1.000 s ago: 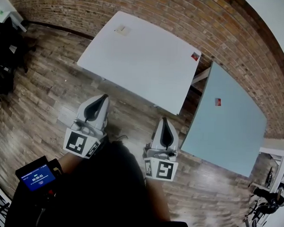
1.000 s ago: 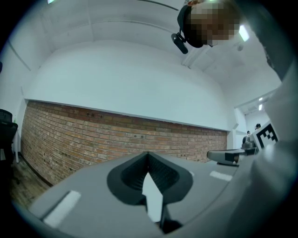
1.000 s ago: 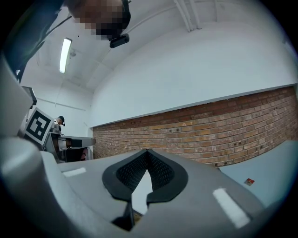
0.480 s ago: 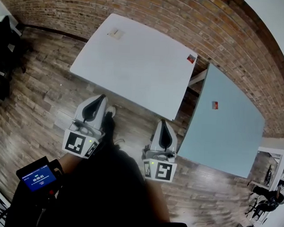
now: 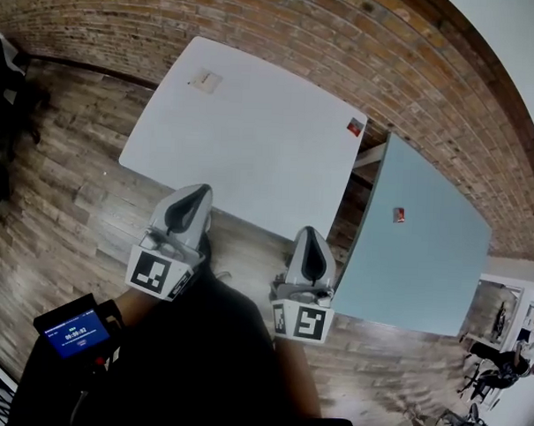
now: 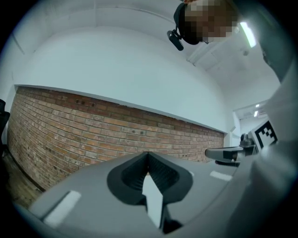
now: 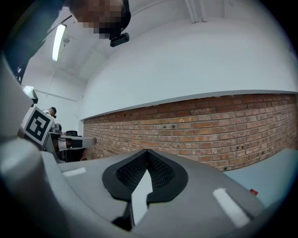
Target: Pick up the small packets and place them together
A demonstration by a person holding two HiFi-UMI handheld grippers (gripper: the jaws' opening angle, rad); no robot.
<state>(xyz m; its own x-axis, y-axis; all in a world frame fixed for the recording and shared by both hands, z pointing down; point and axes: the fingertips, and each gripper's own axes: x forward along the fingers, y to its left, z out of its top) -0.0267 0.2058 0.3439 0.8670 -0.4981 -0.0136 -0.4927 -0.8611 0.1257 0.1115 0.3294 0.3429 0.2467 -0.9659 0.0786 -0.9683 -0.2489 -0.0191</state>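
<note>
A tan square packet [image 5: 204, 80] lies at the far left corner of the white tabletop [image 5: 252, 150] and a small red packet [image 5: 355, 127] at its far right corner. A second red packet [image 5: 398, 215] sits on the pale blue tabletop [image 5: 424, 267] alongside. Your left tool [image 5: 190, 204] and right tool [image 5: 310, 240] are at the white tabletop's near edge, each pressed together on nothing.
</note>
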